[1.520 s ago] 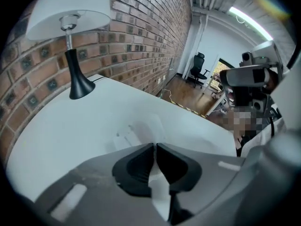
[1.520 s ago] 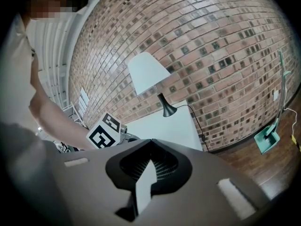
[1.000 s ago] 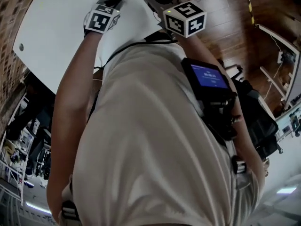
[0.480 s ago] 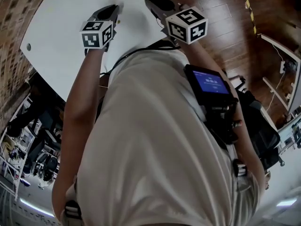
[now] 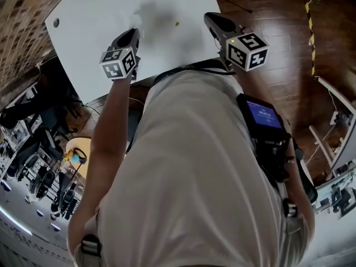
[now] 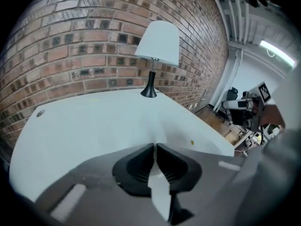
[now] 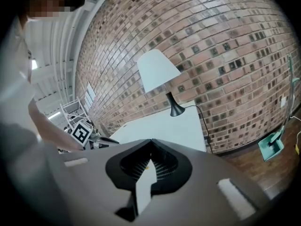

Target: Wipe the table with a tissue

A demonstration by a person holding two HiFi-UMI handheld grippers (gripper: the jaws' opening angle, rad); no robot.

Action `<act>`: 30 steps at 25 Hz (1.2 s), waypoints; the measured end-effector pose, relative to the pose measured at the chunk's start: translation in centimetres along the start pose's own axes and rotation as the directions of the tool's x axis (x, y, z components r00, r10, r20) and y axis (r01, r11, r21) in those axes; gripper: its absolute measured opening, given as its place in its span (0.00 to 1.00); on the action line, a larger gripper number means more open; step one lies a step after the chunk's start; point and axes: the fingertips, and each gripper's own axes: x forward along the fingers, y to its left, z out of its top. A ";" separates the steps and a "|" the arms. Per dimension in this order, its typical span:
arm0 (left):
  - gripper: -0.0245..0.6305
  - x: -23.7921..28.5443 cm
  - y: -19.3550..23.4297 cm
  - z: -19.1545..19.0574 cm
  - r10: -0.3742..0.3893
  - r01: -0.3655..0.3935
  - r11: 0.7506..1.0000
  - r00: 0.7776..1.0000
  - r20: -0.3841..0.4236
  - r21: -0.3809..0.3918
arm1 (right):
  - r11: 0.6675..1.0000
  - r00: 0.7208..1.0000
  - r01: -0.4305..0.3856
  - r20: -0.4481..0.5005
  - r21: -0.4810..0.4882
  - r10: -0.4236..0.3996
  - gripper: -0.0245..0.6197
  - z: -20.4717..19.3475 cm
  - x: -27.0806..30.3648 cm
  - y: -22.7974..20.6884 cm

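The left gripper [image 6: 154,149] is clamped on the tissue [image 5: 134,21] over the white bench [image 5: 83,38], while the right gripper [image 7: 150,147] is closed and empty. Best to press the tissue flat and wipe in overlapping strokes.

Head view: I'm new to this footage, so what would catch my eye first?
The person's pale shirt fills the head view, with the left tongs and right tongs reaching to a white table beyond. In the gripper views a white-shaded lamp stands against a brick wall. The left tongs pinch a white tissue.
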 end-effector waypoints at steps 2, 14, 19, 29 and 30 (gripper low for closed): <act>0.08 -1.2 -0.3 -2.0 0.008 -0.008 1.000 1.000 -0.006 0.000 | 1.000 1.000 -0.003 -0.012 -0.007 0.003 0.05 -0.5 -0.2 1.0; 0.08 3.2 -7.0 -2.0 -0.235 0.236 0.969 0.972 -0.023 0.077 | 0.998 0.999 0.054 0.009 0.027 -0.054 0.05 -2.4 -1.9 1.5; 0.08 5.7 -10.1 -0.1 -0.324 0.326 0.923 0.945 -0.040 0.204 | 0.993 0.994 0.099 0.031 0.058 -0.101 0.05 -2.5 -2.7 0.3; 0.09 10.7 -13.0 -1.2 -0.252 0.341 0.802 0.938 -0.240 0.491 | 0.981 0.982 0.170 0.062 0.097 -0.177 0.05 -2.4 -4.1 -1.0; 0.09 10.8 -13.0 -1.3 -0.246 0.340 0.802 0.937 -0.248 0.490 | 0.980 0.981 0.173 0.071 0.095 -0.180 0.05 -2.2 -4.2 -1.0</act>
